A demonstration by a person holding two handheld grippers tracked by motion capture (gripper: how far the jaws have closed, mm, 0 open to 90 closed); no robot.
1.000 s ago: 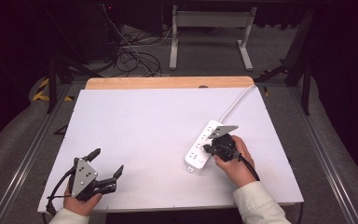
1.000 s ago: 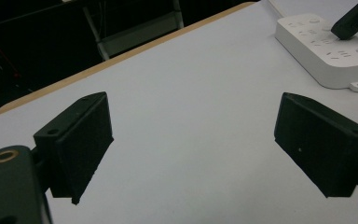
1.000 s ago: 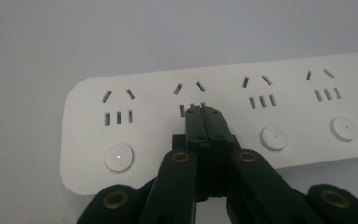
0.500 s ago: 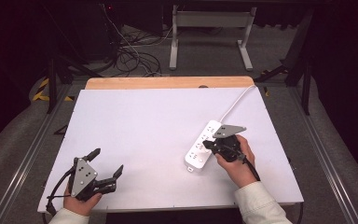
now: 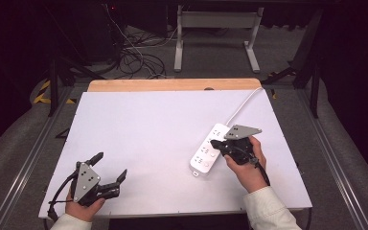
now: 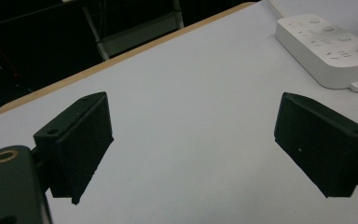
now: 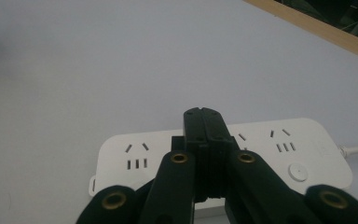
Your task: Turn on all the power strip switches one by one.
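A white power strip [image 5: 210, 149] lies at the right of the white table, its cable [image 5: 244, 103] running to the far edge. My right gripper [image 5: 213, 143] is shut with nothing between its jaws, its tips just over the strip's middle sockets. In the right gripper view the closed jaws [image 7: 204, 122] hide the middle of the power strip [image 7: 135, 151]. My left gripper [image 5: 109, 166] rests open at the table's front left. The left gripper view has the open gripper [image 6: 191, 144] over bare table, with the power strip [image 6: 328, 44] far off at the upper right.
The white table [image 5: 143, 129] has a wooden strip [image 5: 172, 85] along its far edge. Behind it stand a metal frame [image 5: 215, 33] and loose cables [image 5: 139, 57] on the floor. Metal rails [image 5: 28, 158] run along both sides of the table.
My right gripper has shifted slightly toward the far right along the power strip, staying shut. The left gripper has not moved.
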